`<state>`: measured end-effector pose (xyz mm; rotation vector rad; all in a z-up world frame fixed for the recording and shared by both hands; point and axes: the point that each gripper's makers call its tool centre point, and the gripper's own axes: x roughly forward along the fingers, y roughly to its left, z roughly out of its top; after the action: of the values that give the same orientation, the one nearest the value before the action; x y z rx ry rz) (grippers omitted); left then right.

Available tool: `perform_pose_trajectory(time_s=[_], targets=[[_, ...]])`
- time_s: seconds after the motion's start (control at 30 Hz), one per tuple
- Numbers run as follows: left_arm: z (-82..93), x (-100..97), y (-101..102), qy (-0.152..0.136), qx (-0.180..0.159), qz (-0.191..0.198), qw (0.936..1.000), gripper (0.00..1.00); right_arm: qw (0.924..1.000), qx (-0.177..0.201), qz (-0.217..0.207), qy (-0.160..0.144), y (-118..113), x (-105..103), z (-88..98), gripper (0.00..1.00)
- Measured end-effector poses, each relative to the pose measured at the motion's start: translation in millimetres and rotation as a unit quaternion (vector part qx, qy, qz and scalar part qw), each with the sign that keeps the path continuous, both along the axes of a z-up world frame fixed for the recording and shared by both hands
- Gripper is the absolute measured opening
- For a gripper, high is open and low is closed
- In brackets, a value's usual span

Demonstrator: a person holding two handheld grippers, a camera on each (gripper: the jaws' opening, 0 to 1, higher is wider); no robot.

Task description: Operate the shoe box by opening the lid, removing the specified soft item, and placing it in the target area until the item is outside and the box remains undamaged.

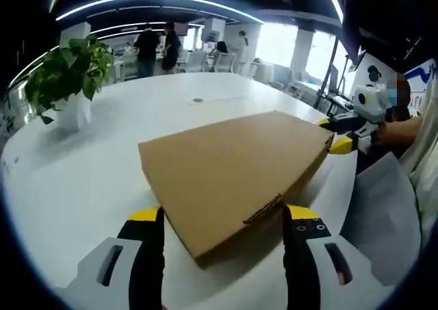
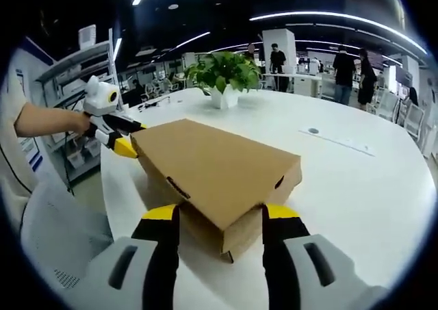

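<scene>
Open office, dark ceiling with strip lights, people standing far back. White table carries a potted plant well beyond and left of the left gripper. That claw's jaws stand spread, one each side of the near corner of the shoe box; contact with the cardboard can't be told. Right gripper likewise spread, straddling the opposite corner, the box directly ahead between its jaws. Lid looks still down, or barely raised at this corner. Judgement: task barely begun. Opening, taking out the soft item and placing it all remain.
</scene>
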<state>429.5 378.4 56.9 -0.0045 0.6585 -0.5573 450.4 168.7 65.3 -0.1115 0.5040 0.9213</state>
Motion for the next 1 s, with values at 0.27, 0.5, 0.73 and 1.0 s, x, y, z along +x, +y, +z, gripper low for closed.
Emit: perform_pose_trajectory(time_s=[0.27, 0.5, 0.73, 1.0], targets=[[12.9, 3.1, 0, -0.012, -0.012, 0.007, 0.9998, 0.75, 0.9999, 0.006, 0.004, -0.013, 3, 0, 12.8, 0.46], [25.6, 6.6, 0, -0.024, -0.021, 0.009, 0.9995, 0.78, 0.9996, 0.015, 0.001, -0.024, 6, 4, 25.6, 0.47], [35.0, 9.8, 0, -0.031, -0.023, 0.006, 0.9992, 0.81, 0.9992, 0.02, 0.0, -0.033, 9, 8, 35.9, 0.5], [47.3, 15.6, 1, -0.046, -0.021, 0.007, 0.9987, 0.8, 0.9986, 0.017, 0.005, -0.05, 10, 14, 48.3, 0.5]])
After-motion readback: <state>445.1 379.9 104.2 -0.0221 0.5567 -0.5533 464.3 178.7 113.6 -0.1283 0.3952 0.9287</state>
